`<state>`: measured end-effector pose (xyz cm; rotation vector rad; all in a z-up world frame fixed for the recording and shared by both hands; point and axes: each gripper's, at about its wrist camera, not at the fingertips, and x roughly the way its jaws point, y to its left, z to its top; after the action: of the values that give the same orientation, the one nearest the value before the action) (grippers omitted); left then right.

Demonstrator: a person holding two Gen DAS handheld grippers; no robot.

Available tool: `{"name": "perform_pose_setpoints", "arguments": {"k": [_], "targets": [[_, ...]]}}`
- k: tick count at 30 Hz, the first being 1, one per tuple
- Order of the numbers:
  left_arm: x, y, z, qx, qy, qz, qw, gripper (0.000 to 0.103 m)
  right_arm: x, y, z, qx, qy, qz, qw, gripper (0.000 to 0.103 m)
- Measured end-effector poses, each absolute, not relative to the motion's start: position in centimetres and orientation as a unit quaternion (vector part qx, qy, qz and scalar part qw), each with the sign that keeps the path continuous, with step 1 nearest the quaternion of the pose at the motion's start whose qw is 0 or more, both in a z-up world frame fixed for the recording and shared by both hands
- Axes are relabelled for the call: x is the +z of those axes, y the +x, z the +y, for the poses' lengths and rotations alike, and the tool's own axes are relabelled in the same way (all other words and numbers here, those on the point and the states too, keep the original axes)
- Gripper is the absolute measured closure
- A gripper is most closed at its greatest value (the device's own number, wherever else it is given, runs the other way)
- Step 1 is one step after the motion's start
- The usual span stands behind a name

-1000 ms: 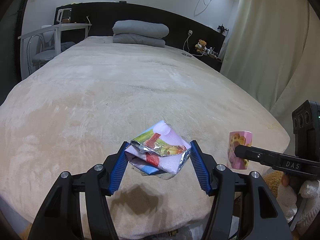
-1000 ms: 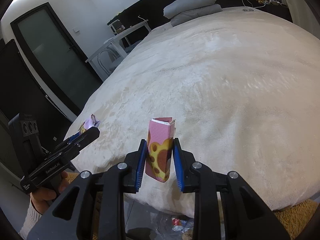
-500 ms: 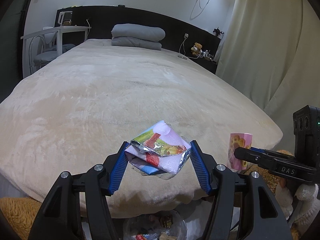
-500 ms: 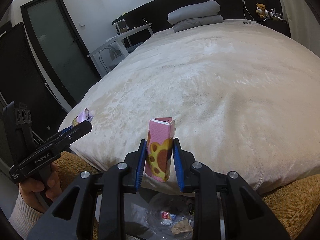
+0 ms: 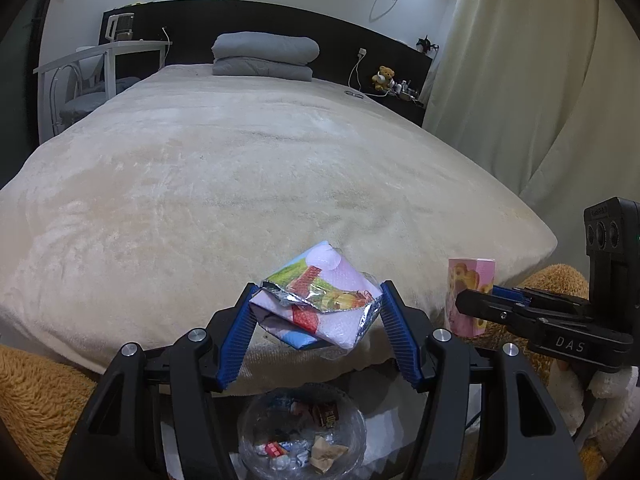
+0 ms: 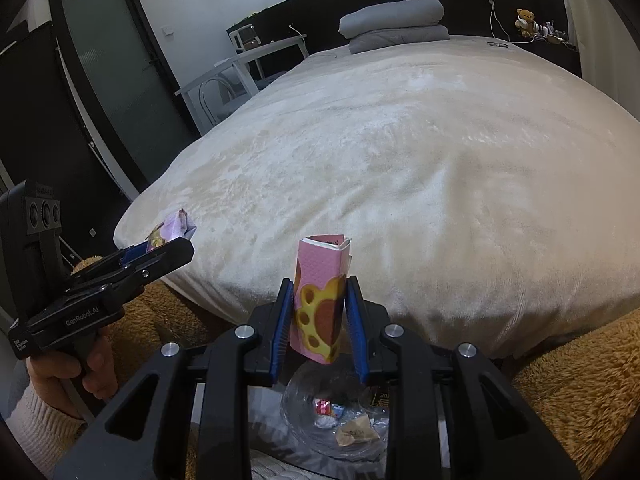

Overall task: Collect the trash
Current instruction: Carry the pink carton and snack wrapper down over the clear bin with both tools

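Two pieces of trash are held at once, one in each set of tongs, above the foot edge of the bed (image 5: 280,184). The left tongs (image 5: 316,312) are clamped on a crumpled foil wrapper (image 5: 320,304), which sits wide and slightly tilted between the blue pads. The right tongs (image 6: 318,316) are clamped on a small pink carton (image 6: 320,300), held upright with its open top upward. A clear bag (image 5: 300,436) with scraps already inside lies open on the floor just off the bed's foot edge, below both tongs; in the right wrist view its mouth (image 6: 336,420) appears almost directly under the carton.

The step in hand appears to be the drop into the bag. To do it well, each piece should be brought squarely over the mouth before the pads part, since the rim looks soft and low and may not catch a piece that falls off centre. The wrapper is light and broad, so it is likely to flutter; lowering it close to the opening first would help. The carton is stiffer and should fall straight. Releasing one side at a time seems wise, as the two tongs stand near each other and could collide over so small a target. The brown plush rug (image 6: 580,368) on either side would hide a missed piece.
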<state>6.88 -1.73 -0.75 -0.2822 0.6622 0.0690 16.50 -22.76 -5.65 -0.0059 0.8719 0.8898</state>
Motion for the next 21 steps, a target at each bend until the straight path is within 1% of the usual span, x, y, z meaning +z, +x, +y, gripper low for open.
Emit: {"name": "perform_pose_setpoints", "arguments": {"k": [13, 21], "targets": [[-4.9, 5.9, -3.6, 0.025, -0.174, 0.404, 0.898, 0.043, -9.6, 14.8, -22.0, 0.401, -0.029, 0.487, 0.775, 0.075], [-8.0, 7.0, -3.7, 0.027, -0.178, 0.478, 0.860, 0.043, -12.2, 16.0, -21.9, 0.389, -0.017, 0.552, 0.737, 0.075]]}}
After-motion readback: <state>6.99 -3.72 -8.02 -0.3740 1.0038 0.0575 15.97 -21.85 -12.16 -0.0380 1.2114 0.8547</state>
